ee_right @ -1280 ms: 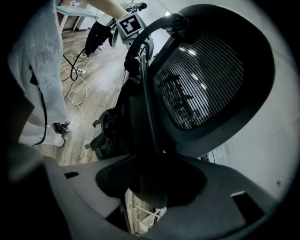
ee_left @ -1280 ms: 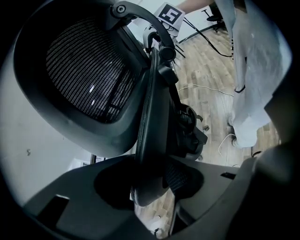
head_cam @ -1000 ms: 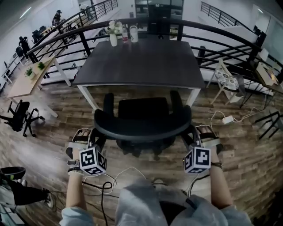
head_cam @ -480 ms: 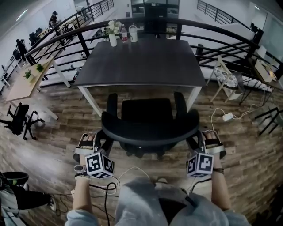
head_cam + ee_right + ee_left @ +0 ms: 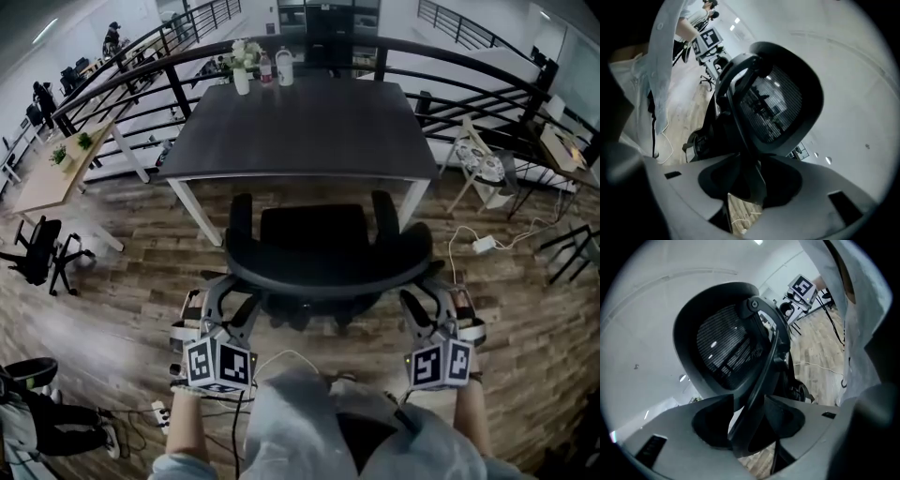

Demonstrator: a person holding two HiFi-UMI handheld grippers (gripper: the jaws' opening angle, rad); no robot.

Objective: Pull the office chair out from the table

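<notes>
black mesh-back office chair point(image 5: 328, 253) sits on the wood-plank floor point(image 5: 122, 281), just off the near edge of the dark grey rectangular table point(image 5: 300, 131). left gripper point(image 5: 230, 298) has just been opening: fingers point(image 5: 708, 427) wide, back strut between them with a gap on one side (so not clamped). right gripper point(image 5: 427, 302) has just been closing, fingers point(image 5: 787, 180) pinched on the other strut.
</notes>
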